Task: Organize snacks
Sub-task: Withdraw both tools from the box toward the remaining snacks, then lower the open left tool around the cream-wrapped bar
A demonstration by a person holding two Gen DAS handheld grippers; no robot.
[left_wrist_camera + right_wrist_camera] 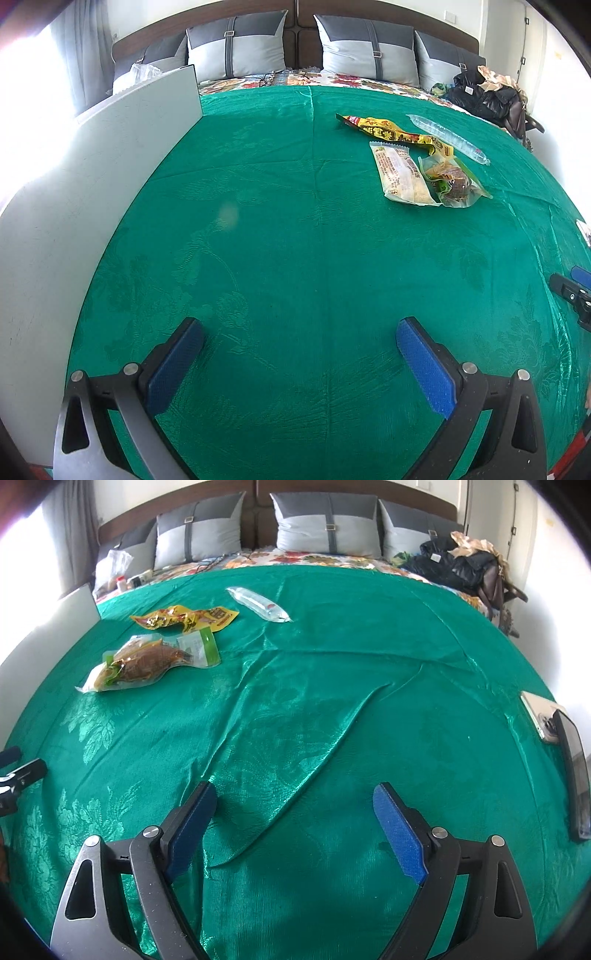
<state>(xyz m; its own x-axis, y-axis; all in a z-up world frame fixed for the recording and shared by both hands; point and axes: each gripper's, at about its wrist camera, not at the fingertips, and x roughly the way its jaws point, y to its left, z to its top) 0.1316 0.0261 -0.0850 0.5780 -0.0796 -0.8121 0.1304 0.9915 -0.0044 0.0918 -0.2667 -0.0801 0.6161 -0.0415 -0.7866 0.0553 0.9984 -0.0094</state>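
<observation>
We read the four snack packets as light, soft and slick, each lying flat on the shiny green satin bedspread (332, 672), so a pinch on a sealed edge or a corner should serve better than a squeeze across the middle. The yellow crinkled foil wrapper (184, 618) looks thin and springy, and its long flat ends offer an easy hold. The clear vacuum pouch of brown braised meat with a green header (147, 662) is probably the heaviest and a little slippery; we would take it by the green header strip. The pale printed wrapper of a long biscuit bar (400, 173) may hold something brittle, so a gentle grip at the crimped end suits it. The clear tube-shaped plastic packet (258, 603) seems to hold a clear liquid or jelly, though the picture is too small for us to be sure.

In the right wrist view, the right gripper (295, 805) hangs over bare cloth with its blue pads spread wide and nothing between them. The packets lie well apart from it, at about eleven o'clock, with the clear tube nearer twelve.

In the left wrist view, the left gripper (299, 339) is likewise spread and empty, and the cluster sits well off at about one o'clock.
</observation>
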